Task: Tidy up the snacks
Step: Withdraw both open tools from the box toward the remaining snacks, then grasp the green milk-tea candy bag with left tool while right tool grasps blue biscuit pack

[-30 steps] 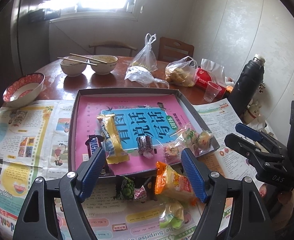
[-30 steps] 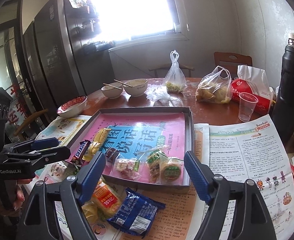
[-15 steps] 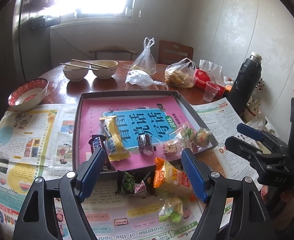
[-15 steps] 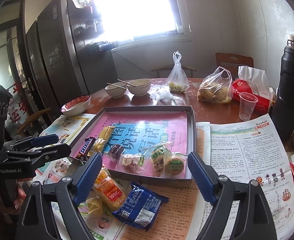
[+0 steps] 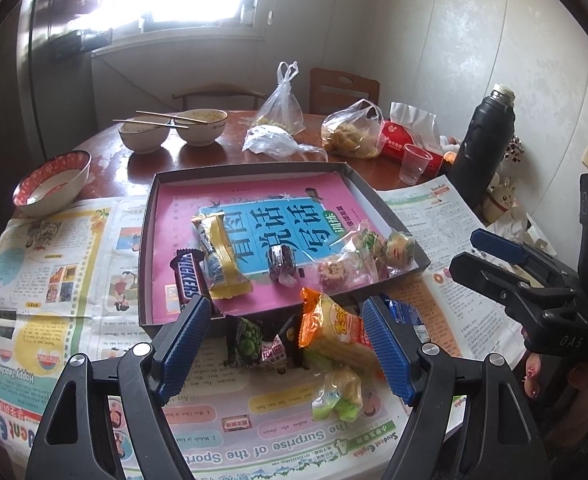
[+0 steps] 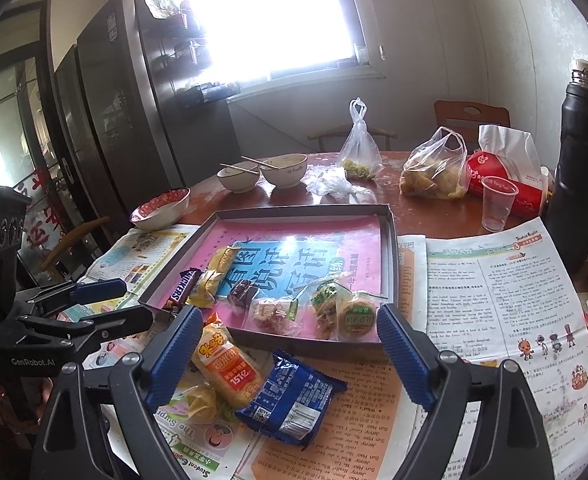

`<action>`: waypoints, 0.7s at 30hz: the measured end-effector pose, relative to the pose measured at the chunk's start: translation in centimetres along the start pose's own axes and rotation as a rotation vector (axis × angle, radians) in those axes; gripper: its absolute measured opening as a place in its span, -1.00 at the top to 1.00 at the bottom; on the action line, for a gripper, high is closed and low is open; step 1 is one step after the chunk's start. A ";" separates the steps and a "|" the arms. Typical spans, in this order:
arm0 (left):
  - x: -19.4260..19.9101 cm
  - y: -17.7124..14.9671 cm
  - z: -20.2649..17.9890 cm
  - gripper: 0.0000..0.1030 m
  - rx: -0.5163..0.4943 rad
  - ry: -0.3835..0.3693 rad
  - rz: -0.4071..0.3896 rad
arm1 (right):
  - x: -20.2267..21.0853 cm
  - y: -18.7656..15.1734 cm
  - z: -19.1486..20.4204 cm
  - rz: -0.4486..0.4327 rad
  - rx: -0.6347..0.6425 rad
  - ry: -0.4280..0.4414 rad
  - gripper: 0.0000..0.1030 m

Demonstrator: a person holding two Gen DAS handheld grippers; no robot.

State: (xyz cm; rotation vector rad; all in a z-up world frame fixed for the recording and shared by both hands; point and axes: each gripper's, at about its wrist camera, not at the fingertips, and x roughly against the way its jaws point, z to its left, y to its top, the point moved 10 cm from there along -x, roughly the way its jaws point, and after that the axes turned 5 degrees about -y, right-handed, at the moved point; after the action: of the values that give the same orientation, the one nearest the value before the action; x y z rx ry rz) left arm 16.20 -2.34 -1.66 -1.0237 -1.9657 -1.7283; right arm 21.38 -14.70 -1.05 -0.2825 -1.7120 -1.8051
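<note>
Setting: round wooden table (image 5: 222,156) under a bright window, its near half covered with newspaper sheets (image 5: 54,280).

Tray (image 5: 390,216), shallow, grey-walled, pink and blue book cover as its floor. Contents along the near edge: Snickers bar (image 5: 188,280), yellow-wrapped bar (image 5: 222,264), small dark candy (image 5: 280,260), clear-wrapped pastries (image 5: 366,252).

On the newspaper, just outside the tray's near wall: orange rice-cracker pack (image 5: 334,332), dark packet with green print (image 5: 250,340), yellow-green sweet (image 5: 338,396).

Right wrist view only: blue packet (image 6: 290,396) in full, lying beside the orange pack; tall dark cabinets (image 6: 106,112) at left. Left wrist view shows only a blue corner of that packet behind my finger.

Far table: two bowls with chopsticks (image 5: 174,132), red-rimmed bowl (image 5: 50,188), plastic bags (image 5: 350,128), plastic cup (image 5: 414,162), black flask (image 5: 482,144).

My left gripper (image 5: 286,344): tilted downward over the loose snacks, jaws apart, nothing gripped.

My right gripper (image 6: 290,350): tilted downward, jaws spread wide around nothing, blue packet below the gap, untouched.
</note>
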 end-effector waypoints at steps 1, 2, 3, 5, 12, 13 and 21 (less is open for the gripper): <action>0.0 -0.1 -0.1 -0.54 -0.003 0.000 0.002 | 0.0 0.0 0.0 0.000 0.000 0.000 -0.73; 0.0 -0.2 -0.1 -0.54 -0.006 0.000 0.005 | 0.0 0.0 0.0 0.000 -0.001 -0.001 -0.73; -0.1 -0.3 -0.2 -0.54 -0.009 0.001 0.009 | 0.0 -0.1 0.0 0.002 -0.003 -0.002 -0.73; -0.2 -0.6 -0.3 -0.54 -0.012 0.000 0.017 | 0.0 -0.3 0.0 0.008 -0.005 -0.004 -0.73; -0.5 -1.5 -0.7 -0.54 -0.027 -0.006 0.042 | -0.1 -1.1 -0.2 0.029 -0.012 -0.016 -0.73; -0.6 -1.6 -0.7 -0.54 -0.028 -0.008 0.047 | -0.2 -1.2 -0.3 0.031 -0.013 -0.017 -0.73; -1.0 -2.5 -1.0 -0.54 -0.036 -0.017 0.072 | -0.5 -1.9 -0.7 0.054 -0.027 -0.029 -0.73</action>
State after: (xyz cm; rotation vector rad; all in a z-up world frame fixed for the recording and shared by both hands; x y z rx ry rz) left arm 14.90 -3.56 -3.93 -1.1111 -1.8899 -1.7280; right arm 20.87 -15.31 -2.97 -0.3649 -1.6849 -1.7940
